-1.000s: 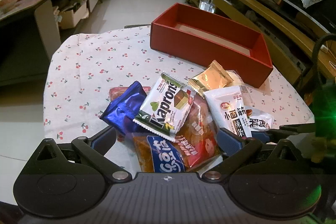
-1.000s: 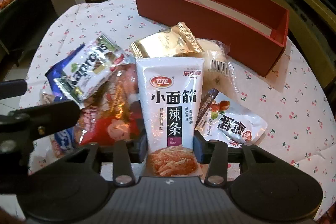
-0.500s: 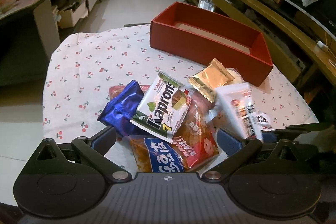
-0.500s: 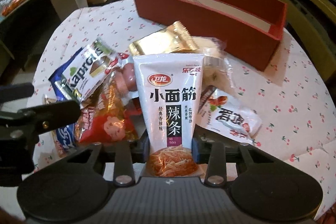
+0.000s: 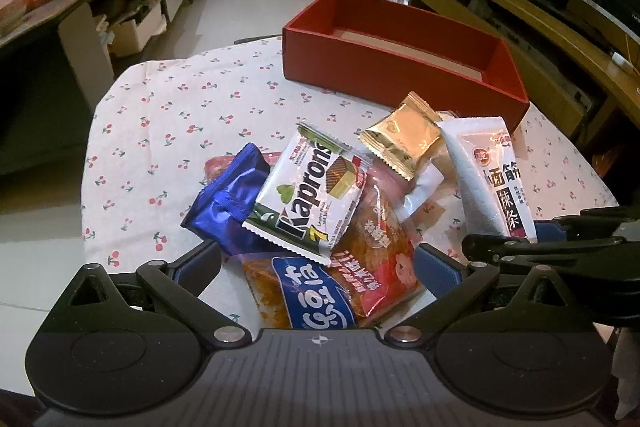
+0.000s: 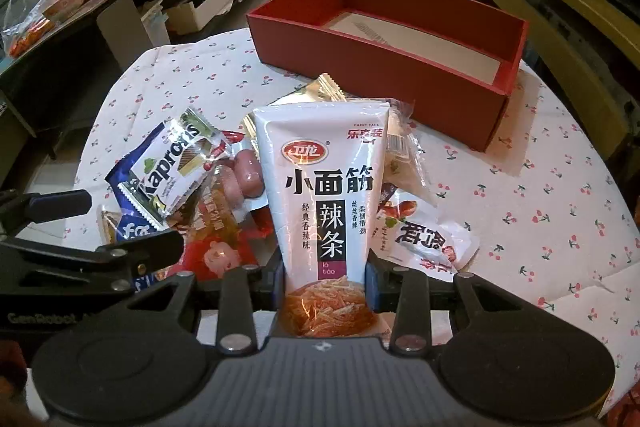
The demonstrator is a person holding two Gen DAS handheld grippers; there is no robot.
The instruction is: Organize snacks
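Reading "Kaprons" on the wafer packet [image 5: 308, 195] in the heap; my right tongs [image 6: 326, 281] pinch the white "là tiáo" pouch [image 6: 322, 195] above the tablecloth [image 6: 540, 195], my left tongs [image 5: 318, 259] spread wide over the heap, near the red box [image 6: 384, 67].

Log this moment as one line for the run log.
right gripper: shut on white spicy-strip packet | left gripper: open over snack pile | red box: no snacks visible inside

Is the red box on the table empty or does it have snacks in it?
Empty as far as visible: the red box shows only its bare pale floor; all snack packets lie outside it on the tablecloth.
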